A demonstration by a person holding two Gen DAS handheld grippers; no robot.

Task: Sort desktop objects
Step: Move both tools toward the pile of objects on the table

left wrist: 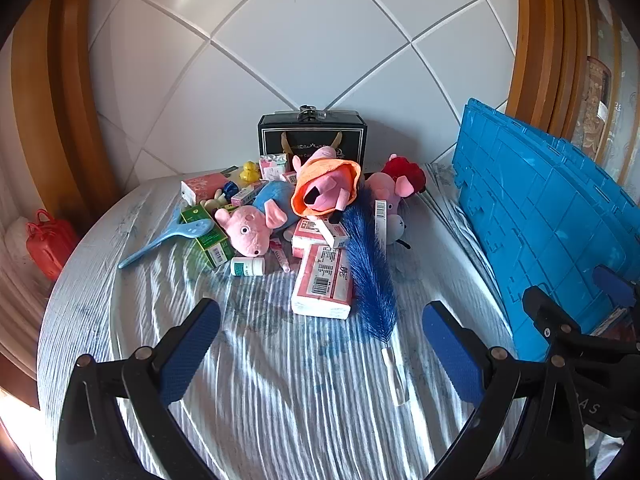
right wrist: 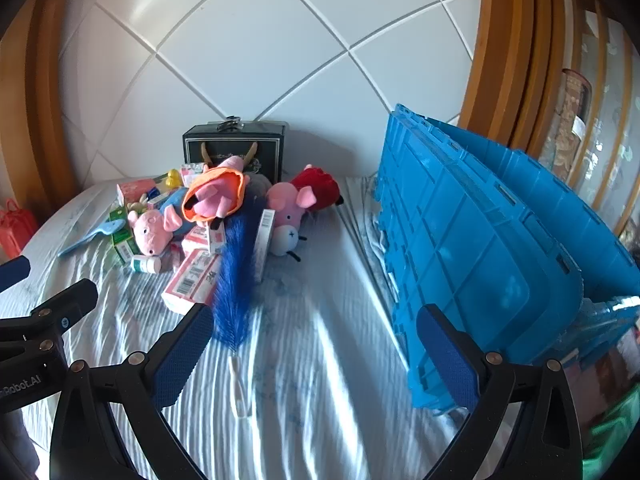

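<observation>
The left gripper is hovering over the striped cloth with its blue pads spread wide apart and nothing between them. The right gripper is doing the same just beside it, jaws apart and empty, pointing between the pile and the blue plastic crate.

Lying nearest the grippers is a blue feather duster, its white handle pointing toward the cameras. Touching its left side is a pink-and-white tissue pack. Just beyond are a small white pill bottle, a green carton, a light blue comb and several small pink boxes.

Plush toys are sitting in the middle of the heap: a pink pig in blue, a pig wrapped in an orange hood, and a pig in red lying to the right. A yellow duck and a black gift bag are standing behind, against the tiled wall.

The crate is standing well apart on the right with its lid flaps raised; its inside is mostly hidden, so whether anything is in it is hard to tell. Judging by the heap, the sorting is barely beginning, with nearly everything left to separate.
</observation>
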